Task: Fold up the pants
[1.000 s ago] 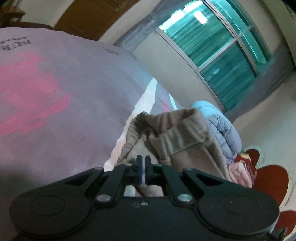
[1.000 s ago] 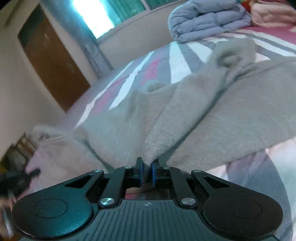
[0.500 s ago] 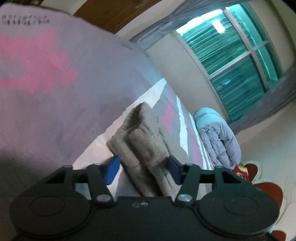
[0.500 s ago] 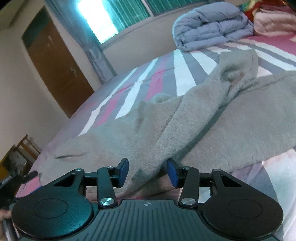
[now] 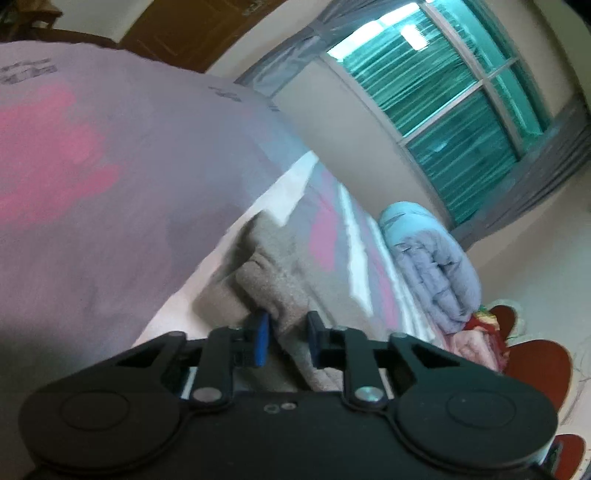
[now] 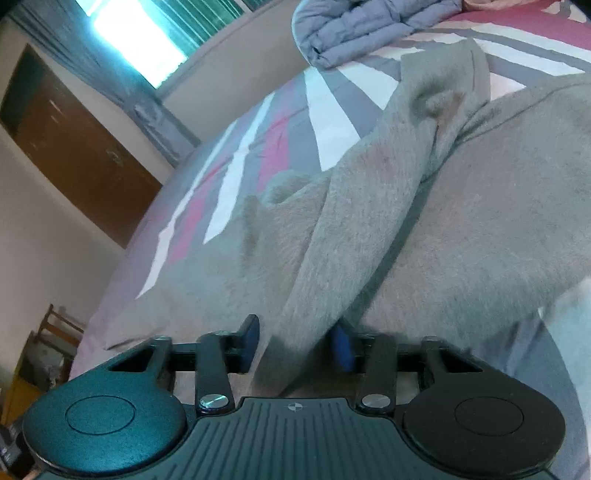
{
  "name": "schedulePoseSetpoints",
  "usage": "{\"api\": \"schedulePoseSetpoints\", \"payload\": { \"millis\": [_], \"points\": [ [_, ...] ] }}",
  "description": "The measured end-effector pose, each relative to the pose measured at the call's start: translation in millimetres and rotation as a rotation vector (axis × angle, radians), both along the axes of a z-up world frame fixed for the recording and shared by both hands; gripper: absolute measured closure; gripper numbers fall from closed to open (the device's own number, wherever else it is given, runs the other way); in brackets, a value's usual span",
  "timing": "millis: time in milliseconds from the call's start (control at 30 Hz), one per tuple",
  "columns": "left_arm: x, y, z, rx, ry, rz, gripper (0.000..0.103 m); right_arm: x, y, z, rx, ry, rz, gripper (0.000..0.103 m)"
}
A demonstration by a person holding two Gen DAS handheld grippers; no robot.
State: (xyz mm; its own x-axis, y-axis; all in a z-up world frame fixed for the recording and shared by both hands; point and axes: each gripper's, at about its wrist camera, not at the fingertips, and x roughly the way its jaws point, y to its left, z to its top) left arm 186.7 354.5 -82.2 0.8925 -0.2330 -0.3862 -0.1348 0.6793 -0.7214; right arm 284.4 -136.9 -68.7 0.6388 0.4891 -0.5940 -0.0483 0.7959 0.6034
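The grey fleece pants (image 6: 424,229) lie spread on the striped bedspread (image 6: 258,122), with a fold ridge running from the middle toward my right gripper (image 6: 295,341). That gripper is open, its jaws either side of the ridge's near end. In the left wrist view the pants (image 5: 280,280) show as a folded end on the bed. My left gripper (image 5: 286,341) is open, partly narrowed, with the folded cloth edge between its blue pads, not pinched.
A folded blue-grey duvet (image 5: 432,266) lies at the far end of the bed, also in the right wrist view (image 6: 362,26). Pink and red bedding (image 5: 476,347) sits beside it. A window (image 5: 454,110) and a brown door (image 6: 70,147) line the walls.
Both grippers were shut on the pants one second ago and have opened, dropping the cloth onto the bed. The left jaws have since narrowed around the folded end; the right have widened.
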Motion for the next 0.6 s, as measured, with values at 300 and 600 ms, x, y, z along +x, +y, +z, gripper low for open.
{"api": "schedulePoseSetpoints", "payload": {
  "millis": [300, 600],
  "points": [
    [38, -11, 62, 0.211, -0.139, -0.095, 0.093, -24, -13, 87, 0.003, -0.478, -0.039, 0.094],
    [6, -16, -11, 0.207, 0.066, -0.043, 0.094, -23, -1, -16, -0.060, -0.130, 0.089, 0.094]
  ]
}}
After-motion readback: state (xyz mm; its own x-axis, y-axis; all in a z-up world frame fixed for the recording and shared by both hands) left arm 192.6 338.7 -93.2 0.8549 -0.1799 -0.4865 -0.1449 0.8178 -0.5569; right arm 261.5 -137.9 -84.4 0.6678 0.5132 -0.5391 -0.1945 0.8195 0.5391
